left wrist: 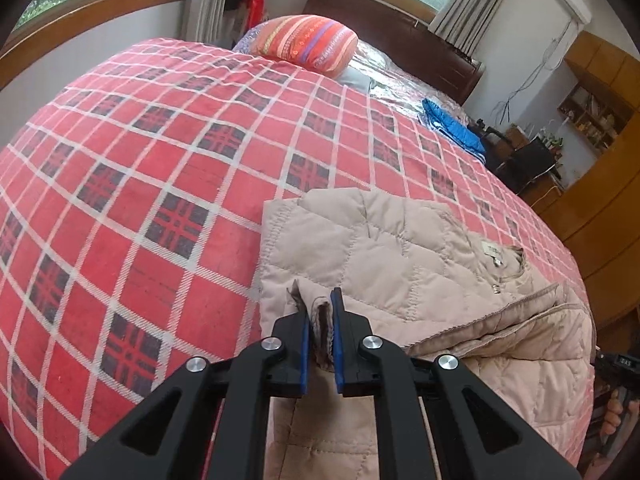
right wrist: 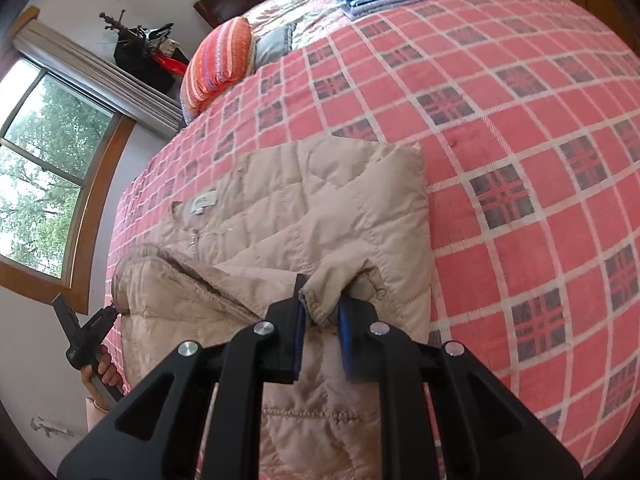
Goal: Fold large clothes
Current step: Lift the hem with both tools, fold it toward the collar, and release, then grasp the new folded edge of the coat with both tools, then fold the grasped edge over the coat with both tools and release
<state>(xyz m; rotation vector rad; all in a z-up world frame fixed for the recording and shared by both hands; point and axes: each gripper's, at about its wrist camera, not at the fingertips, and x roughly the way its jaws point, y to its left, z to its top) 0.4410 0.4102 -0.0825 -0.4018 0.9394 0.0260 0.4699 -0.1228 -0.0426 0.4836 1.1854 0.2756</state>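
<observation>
While the beige jacket (left wrist: 400,248) lies ahead, left tongs (left wrist: 319,312) and right tongs (right wrist: 322,310) each pinch its edge.

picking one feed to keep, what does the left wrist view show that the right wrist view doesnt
Only the left wrist view shows the wooden cabinets, the wall shelf and a cluttered desk. Only the right wrist view shows the left gripper's handle in a hand. Both show the beige quilted jacket on the red plaid blanket, each gripper shut on a jacket cuff (left gripper, right gripper), the striped pillow and folded blue cloth.
</observation>
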